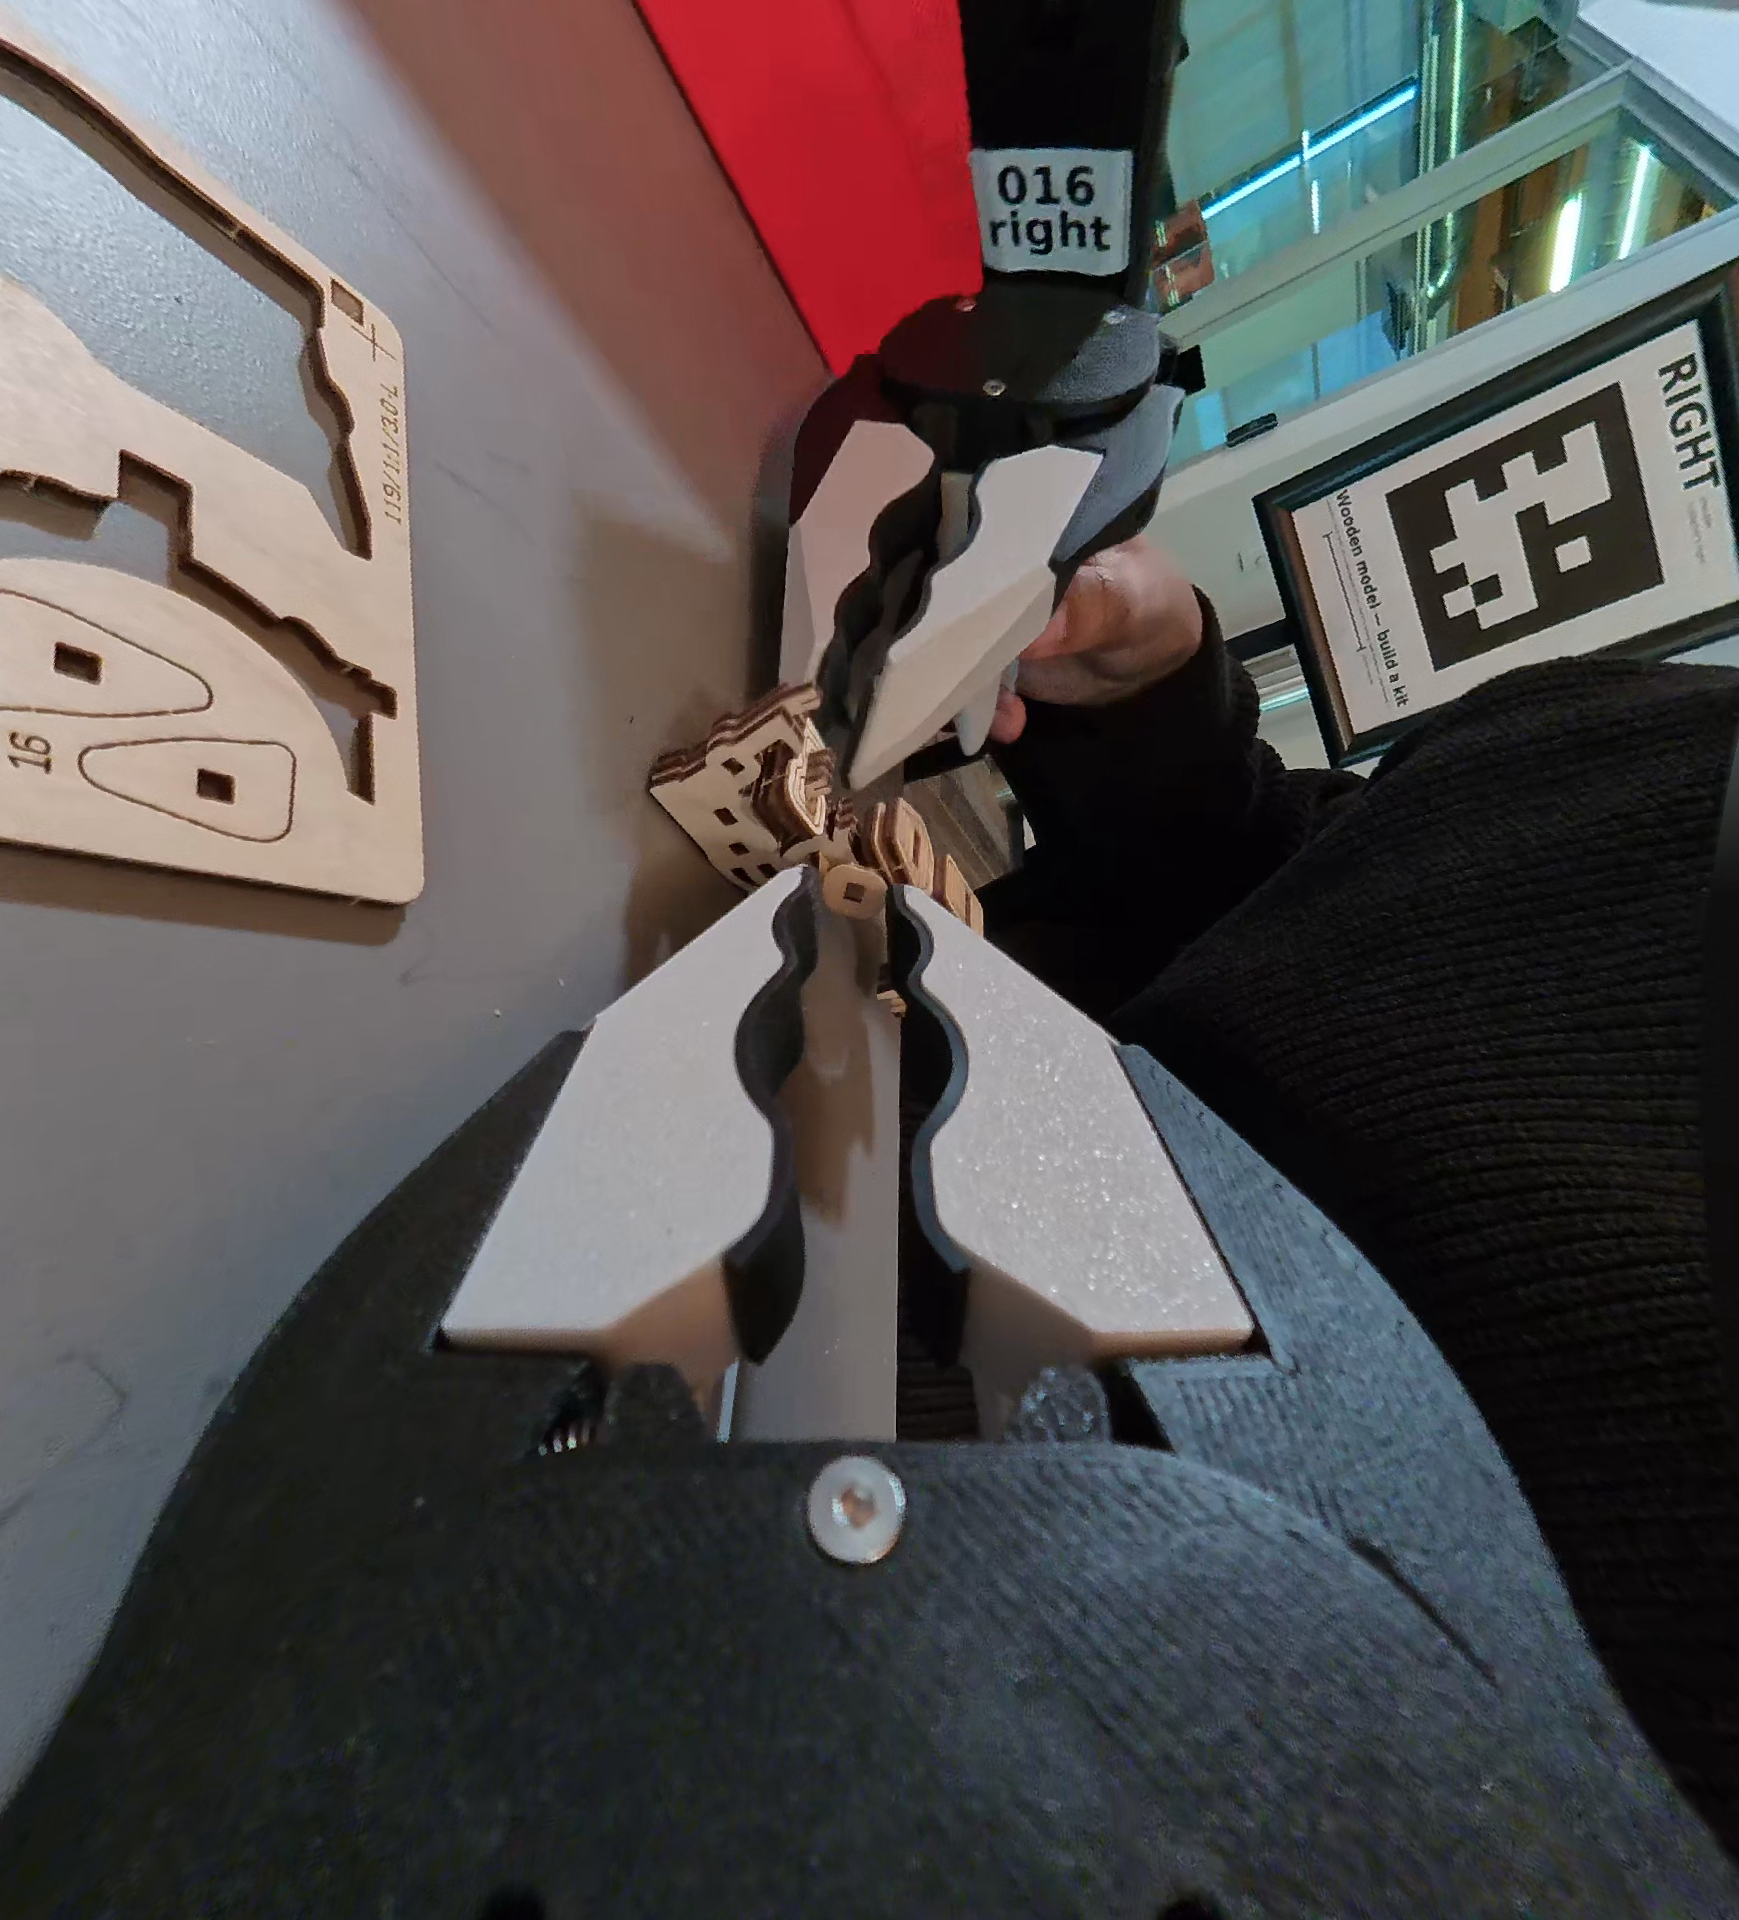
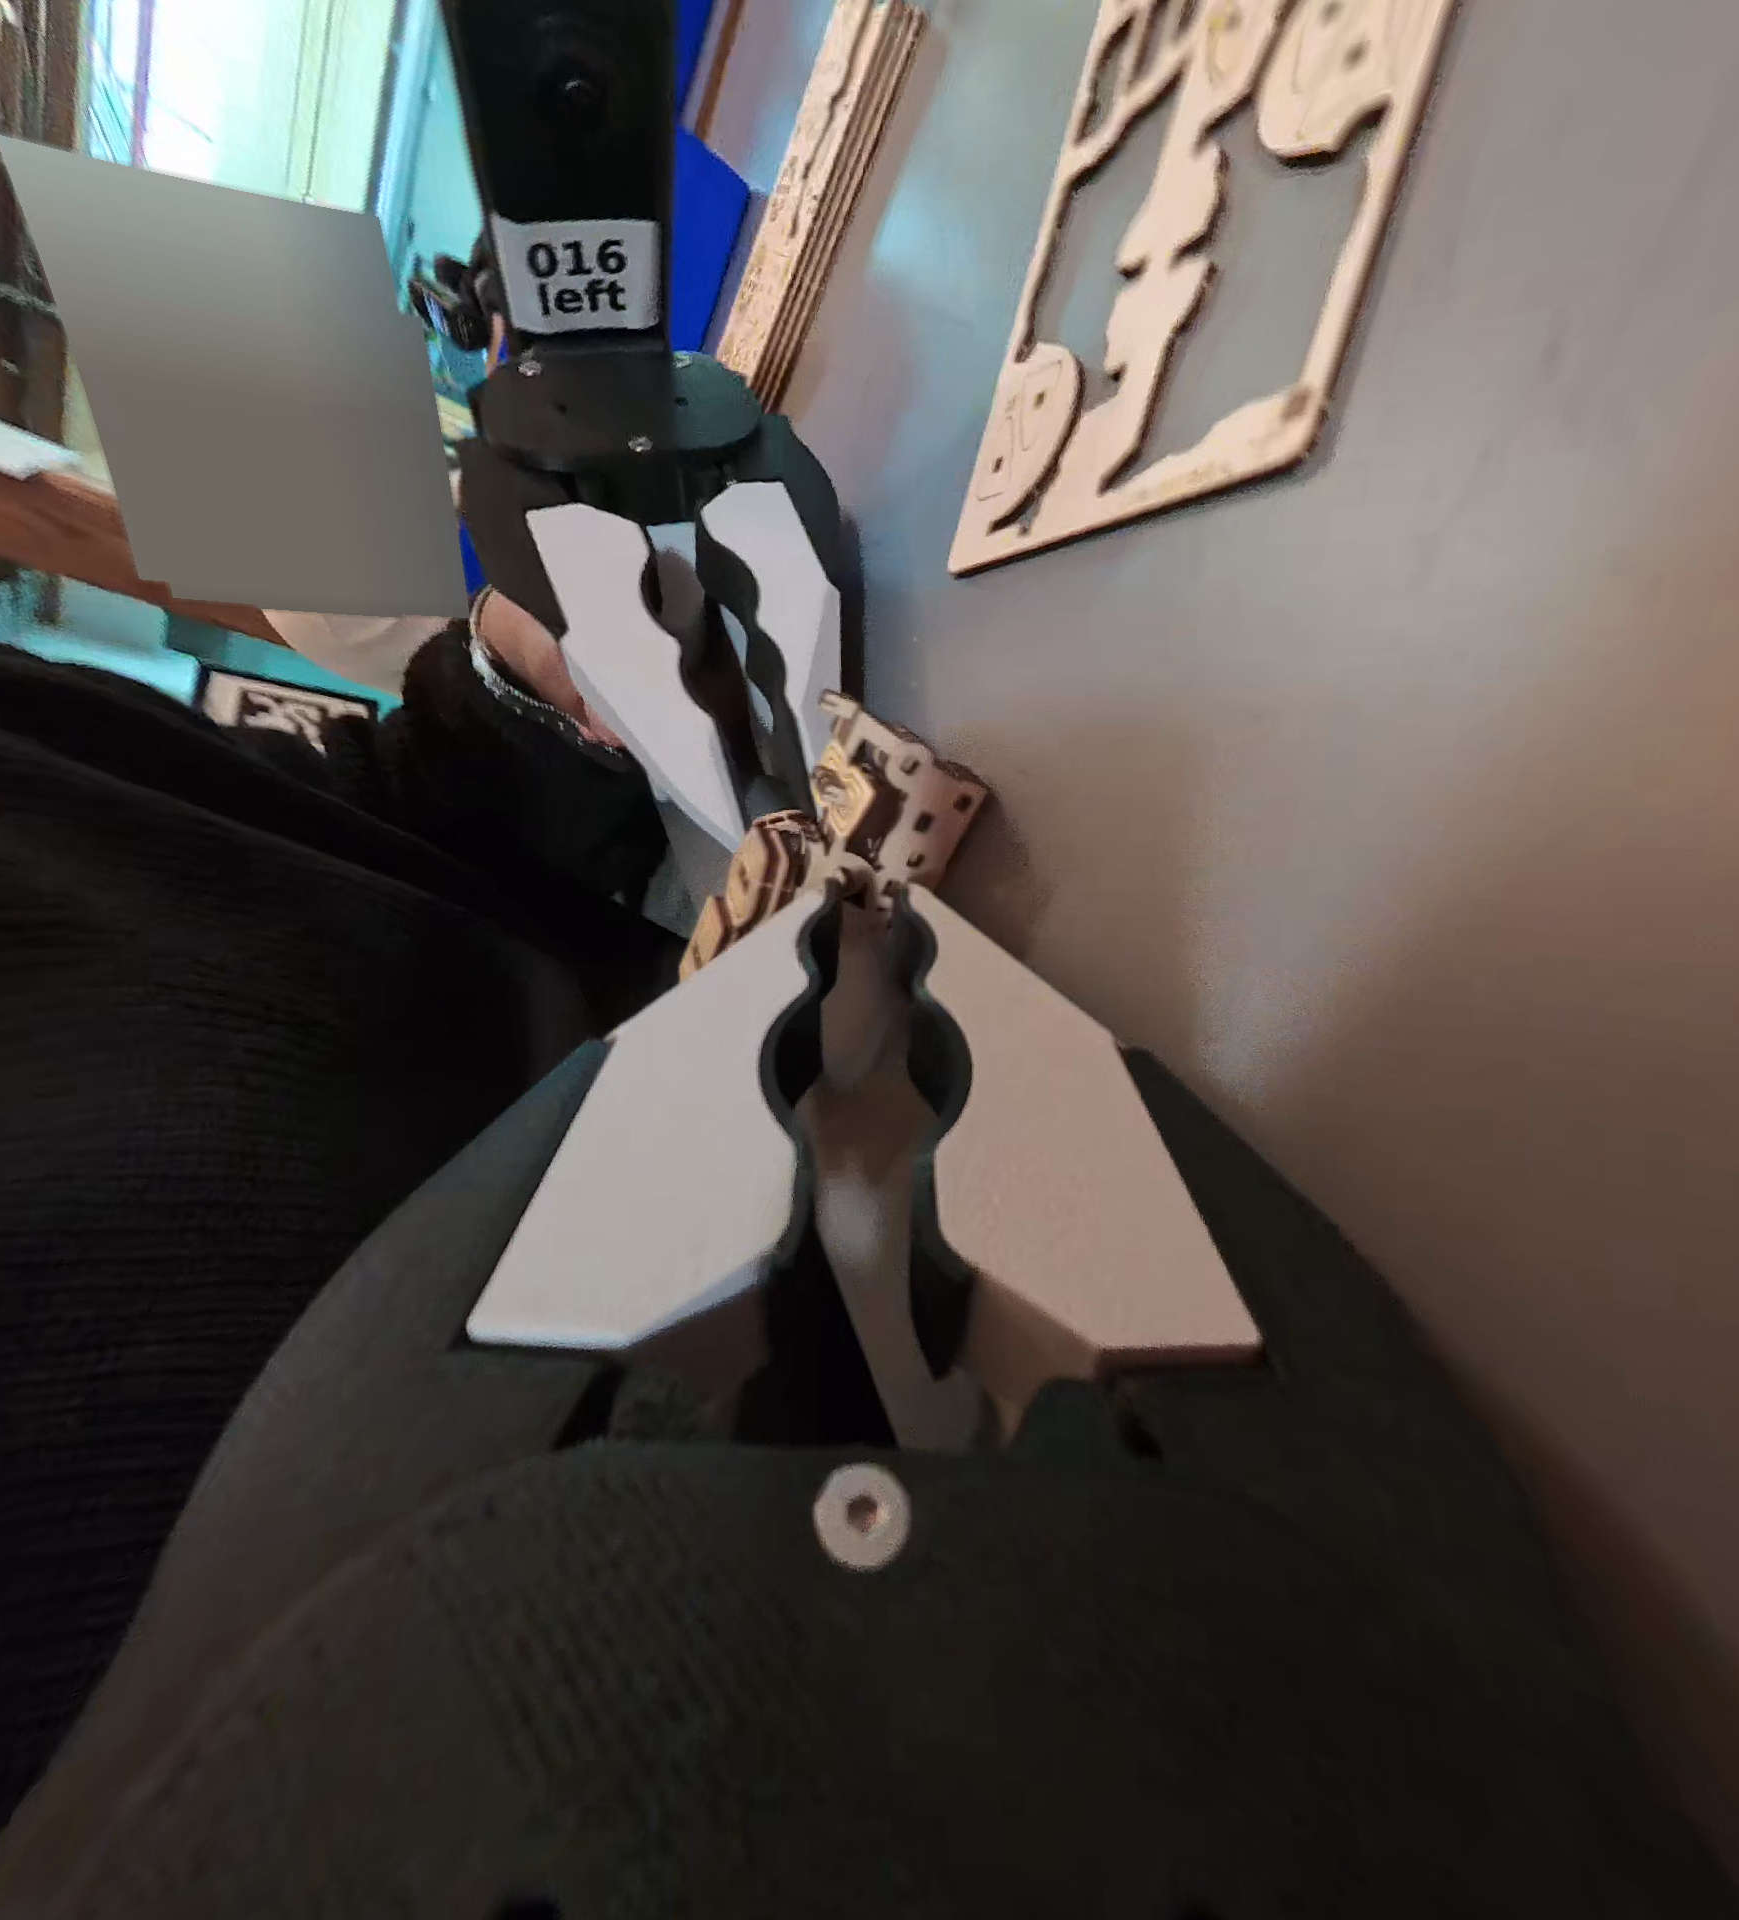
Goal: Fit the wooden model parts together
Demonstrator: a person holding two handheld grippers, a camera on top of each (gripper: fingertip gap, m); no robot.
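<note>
A small, partly built wooden model (image 1: 730, 805) sits at the edge of the grey table (image 1: 553, 520), and both grippers hold it. My left gripper (image 1: 849, 896) is shut on a light wooden piece with a square hole (image 1: 854, 891) at the model's near end. My right gripper (image 1: 849, 764) comes down from above, shut on the model's upper part. In the right wrist view the right gripper (image 2: 865, 902) pinches a small part of the model (image 2: 906, 800). The left gripper (image 2: 777, 805) reaches in from the far side. The joint between the parts is hidden by the fingertips.
A plywood sheet with cut-out shapes (image 1: 221, 727) lies flat on the table; it also shows in the right wrist view (image 2: 1208, 312). A stack of plywood sheets (image 2: 823, 187) stands farther off. A framed marker sign (image 1: 1530, 520), a red object (image 1: 792, 156) and the person's black sleeve (image 1: 1467, 1039) are close by. Only a small space, under 4 cm, lies between the two pairs of fingers.
</note>
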